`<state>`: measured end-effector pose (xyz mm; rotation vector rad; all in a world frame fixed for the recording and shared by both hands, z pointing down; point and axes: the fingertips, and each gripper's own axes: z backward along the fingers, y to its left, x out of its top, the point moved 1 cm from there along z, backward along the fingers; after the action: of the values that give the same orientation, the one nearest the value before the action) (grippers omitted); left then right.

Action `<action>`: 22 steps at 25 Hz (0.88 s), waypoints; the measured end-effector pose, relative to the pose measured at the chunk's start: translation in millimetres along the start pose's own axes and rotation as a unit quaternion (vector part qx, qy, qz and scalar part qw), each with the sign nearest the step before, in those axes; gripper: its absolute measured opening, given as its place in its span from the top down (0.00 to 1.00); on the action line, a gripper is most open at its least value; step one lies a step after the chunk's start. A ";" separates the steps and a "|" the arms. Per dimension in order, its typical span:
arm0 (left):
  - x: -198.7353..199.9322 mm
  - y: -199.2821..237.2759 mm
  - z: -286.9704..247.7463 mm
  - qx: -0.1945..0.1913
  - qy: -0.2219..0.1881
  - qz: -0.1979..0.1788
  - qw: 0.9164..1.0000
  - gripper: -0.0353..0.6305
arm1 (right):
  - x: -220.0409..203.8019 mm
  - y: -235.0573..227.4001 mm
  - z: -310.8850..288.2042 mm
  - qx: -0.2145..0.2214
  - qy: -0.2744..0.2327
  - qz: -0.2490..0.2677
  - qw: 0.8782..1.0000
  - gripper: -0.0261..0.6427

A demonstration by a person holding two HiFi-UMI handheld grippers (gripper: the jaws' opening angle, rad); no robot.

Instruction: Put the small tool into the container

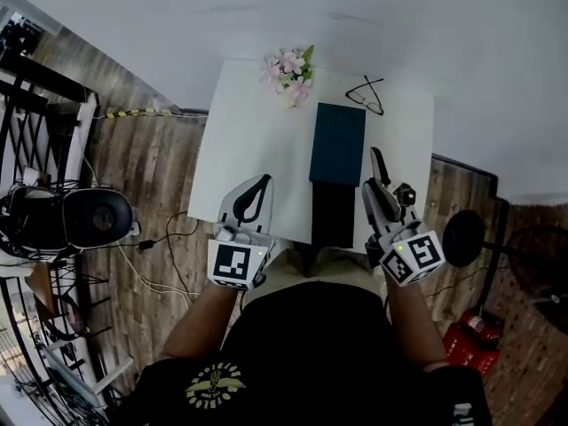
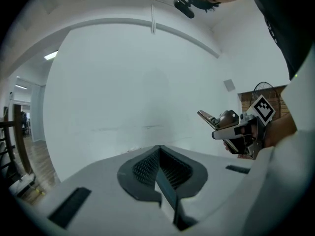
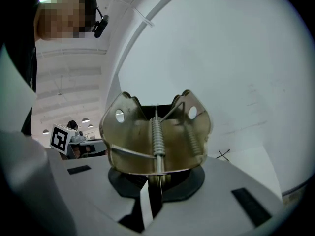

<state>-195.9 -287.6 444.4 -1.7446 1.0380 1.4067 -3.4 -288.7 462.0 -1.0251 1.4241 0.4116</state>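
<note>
A small metal spring clip [image 3: 155, 136] fills the right gripper view, and my right gripper [image 3: 154, 183] is shut on its lower end. The left gripper view shows this clip [image 2: 218, 119] sticking out of the right gripper, raised in the air. In the head view my right gripper [image 1: 382, 174] hovers over the near right part of the white table [image 1: 248, 131], just right of the dark teal container [image 1: 337, 143]. My left gripper [image 1: 260, 187] is over the near left part of the table. Its jaws [image 2: 160, 173] are shut with nothing between them.
A bunch of pink flowers [image 1: 289, 71] and a pair of glasses [image 1: 366, 94] lie at the table's far edge. A fan [image 1: 89, 217] and cables are on the wooden floor to the left. A black round stand [image 1: 463, 238] and a red object [image 1: 470, 331] are to the right.
</note>
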 end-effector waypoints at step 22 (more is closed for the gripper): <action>-38.3 3.7 13.4 -0.105 0.002 0.011 0.994 0.94 | -74.9 39.9 19.6 -0.093 0.020 -0.032 0.995 0.90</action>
<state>-209.3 -271.0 479.2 -1.8895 0.9408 1.5747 -35.0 -227.3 515.0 -1.2331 1.4027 0.4862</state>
